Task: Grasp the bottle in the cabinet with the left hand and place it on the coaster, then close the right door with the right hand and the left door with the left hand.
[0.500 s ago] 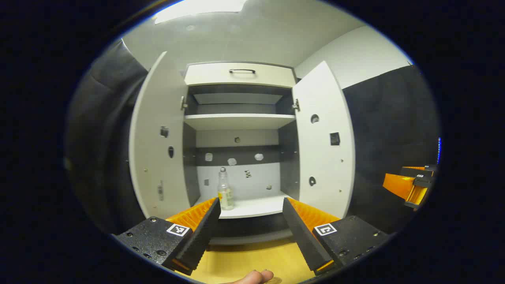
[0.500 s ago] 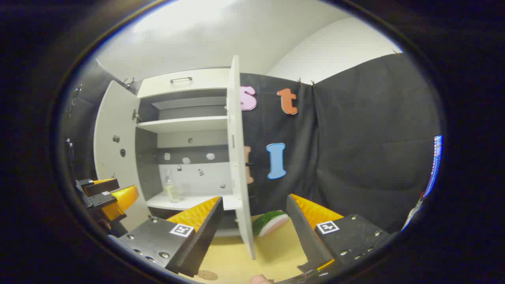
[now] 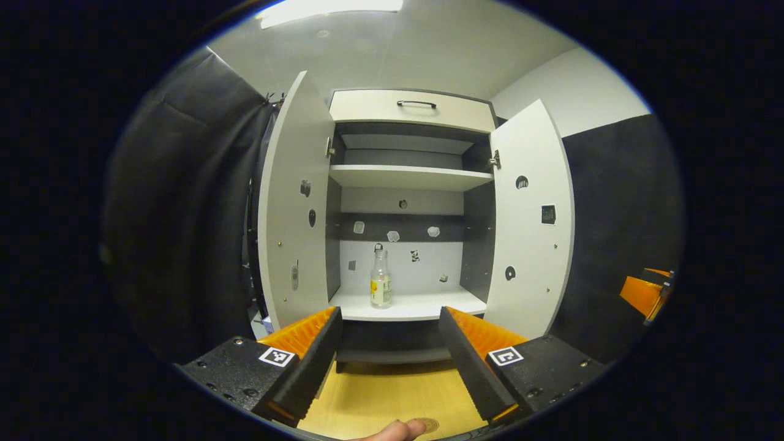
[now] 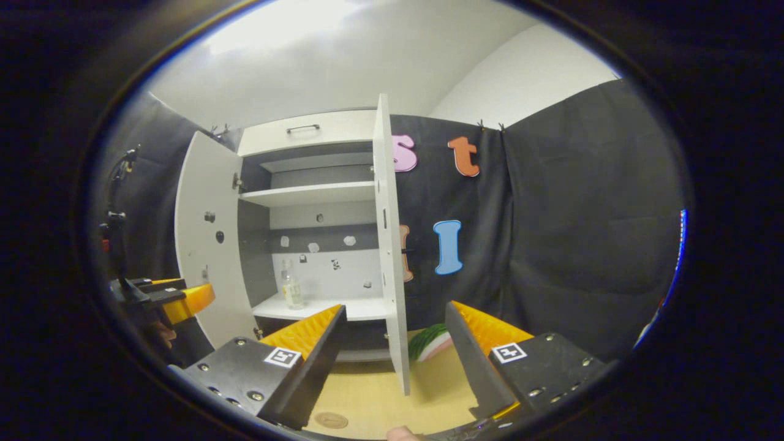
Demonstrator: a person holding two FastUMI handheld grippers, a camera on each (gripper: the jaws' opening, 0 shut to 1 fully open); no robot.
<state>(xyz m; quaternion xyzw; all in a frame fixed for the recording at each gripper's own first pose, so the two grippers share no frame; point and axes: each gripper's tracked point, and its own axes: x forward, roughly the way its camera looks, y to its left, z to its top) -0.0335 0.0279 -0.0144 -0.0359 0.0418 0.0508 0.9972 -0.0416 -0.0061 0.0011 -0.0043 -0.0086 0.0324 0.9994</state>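
At the lower edge of the left gripper view, a fingertip (image 3: pixel 392 430) is cut off by the rim and partly covers the coaster (image 3: pixel 427 424) on the tabletop (image 3: pixel 392 392); the rest of the hand is hidden. Small marks on the back panel of the cabinet (image 3: pixel 404 184) are too small to be identified. Ahead of the left tool (image 3: pixel 387 360), the bottle (image 3: pixel 380 283) is seen upright on the bottom shelf (image 3: pixel 422 304), toward its left side, well apart from the fingers and just above the gap between them. The left tool is held wide, with nothing between its fingers. Both the left door (image 3: pixel 298 208) and the right door (image 3: pixel 531 220) are swung open. In the right gripper view, the right tool (image 4: pixel 398 361) is likewise spread wide and empty, with the right door's edge seen between its fingers; a watermelon-slice object (image 4: pixel 432 342) is partly hidden behind one finger. Compared with half a second earlier, the bottle is no longer overlapped by the left tool's left finger, the cabinet appears farther right in the left gripper view, and the coaster has come into sight.
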